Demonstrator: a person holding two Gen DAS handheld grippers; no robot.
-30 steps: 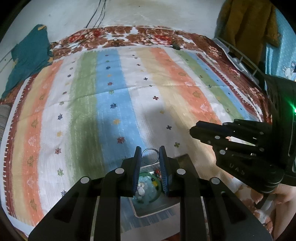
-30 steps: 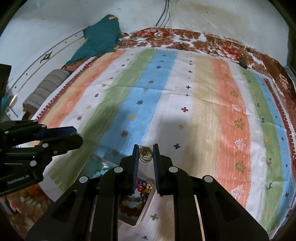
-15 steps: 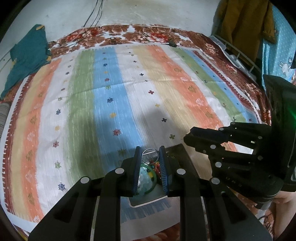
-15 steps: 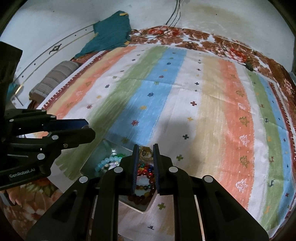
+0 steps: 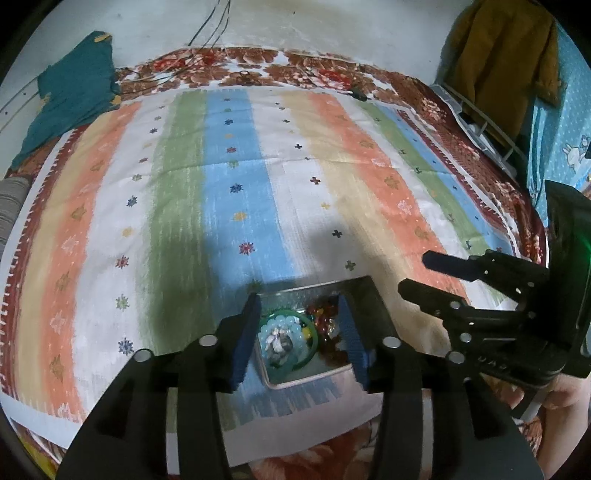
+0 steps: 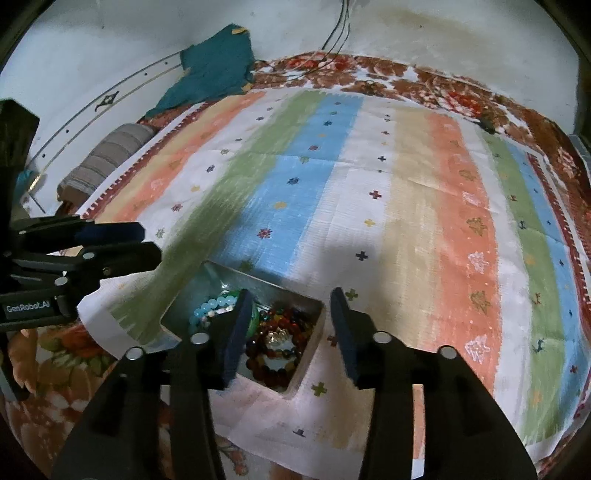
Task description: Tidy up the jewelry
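Observation:
A small metal tray [image 5: 314,378] [image 6: 314,328] lies on the striped cloth near its front edge. It holds a green bangle [image 5: 312,334], pale blue beads [image 6: 208,306], dark red-brown bead bracelets [image 6: 273,363] and a small shiny piece [image 6: 277,336]. My left gripper [image 5: 299,339] is open and empty above the tray's left half. My right gripper [image 6: 291,332] is open and empty above the tray's right half. Each gripper shows in the other's view: the right one [image 5: 436,273] and the left one [image 6: 147,243].
The striped cloth [image 5: 258,184] covers a floral bedspread [image 5: 295,66]. A teal garment [image 5: 70,92] lies at the far left corner, a grey roll [image 6: 107,155] at the left edge. Cables [image 5: 210,26] run down the wall. A mustard garment [image 5: 502,55] hangs at right.
Both grippers have opened wide over the tray. The ring held by the left and the gold piece held by the right are gone from between the fingers. Both grippers came lower over the tray.

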